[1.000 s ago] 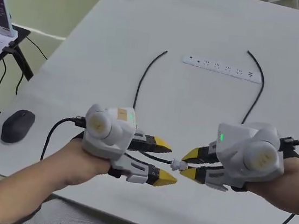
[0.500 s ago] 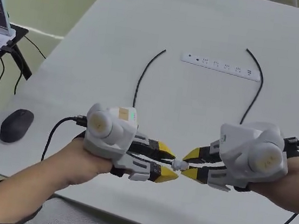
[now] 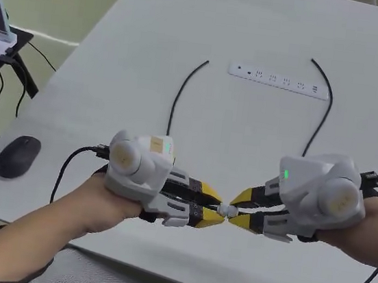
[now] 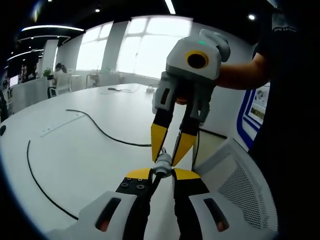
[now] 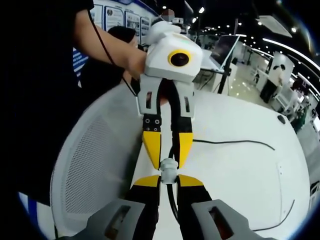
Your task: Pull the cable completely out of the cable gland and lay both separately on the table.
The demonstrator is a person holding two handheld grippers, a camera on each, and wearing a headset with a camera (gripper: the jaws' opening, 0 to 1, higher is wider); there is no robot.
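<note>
**Q:** Where is the cable gland [image 3: 224, 206]?
**A:** Above the tabletop's [image 3: 256, 46] near edge, pinched at the tips of the right claw [image 3: 237, 209]. The cable [image 5: 173, 200] runs back between that claw's jaws.

**Q:** And the left claw [image 3: 214, 209]?
**A:** It meets the gland tip to tip, jaws narrowed about the gland's left end. Whether they grip cannot be told. Opposed holds would let the hands pull apart along the cable.

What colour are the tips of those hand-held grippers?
Yellow, on the left hand-held gripper and the right hand-held gripper; clearest in the right gripper view.
</note>
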